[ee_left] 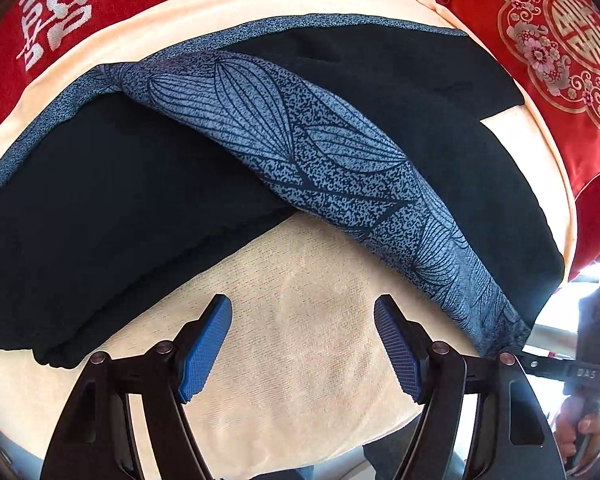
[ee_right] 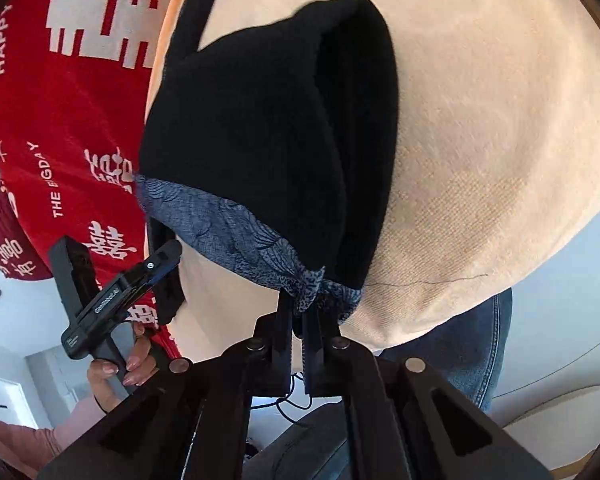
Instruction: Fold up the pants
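- In the left wrist view, a red cloth [ee_left: 60, 12] with pale lettering lies at the far left, beyond the cream blanket [ee_left: 300, 320] that covers the surface.
- The pants [ee_left: 100, 208], black with a blue leaf-patterned band [ee_left: 300, 136], lie spread over the blanket; the band runs from upper left down to lower right, lifted into a ridge above the black cloth.
- The left gripper [ee_left: 302, 344] hangs over bare blanket just beside the pants' lower edge, its blue pads [ee_left: 204, 352] standing well apart with nothing between them.
- A red cushion [ee_left: 560, 40] with a gold and pink emblem sits at the far right.
- In the right wrist view, the person's hand [ee_right: 116, 372] holds the other gripper's handle at lower left, in front of the red cloth [ee_right: 60, 120].
- The right gripper [ee_right: 300, 320] is closed tight on a bunched corner of the patterned band [ee_right: 316, 288], the black cloth [ee_right: 260, 120] rising from it in a fold above the blanket [ee_right: 480, 120].
- A leg in blue jeans [ee_right: 480, 344] shows under the blanket's edge at lower right.
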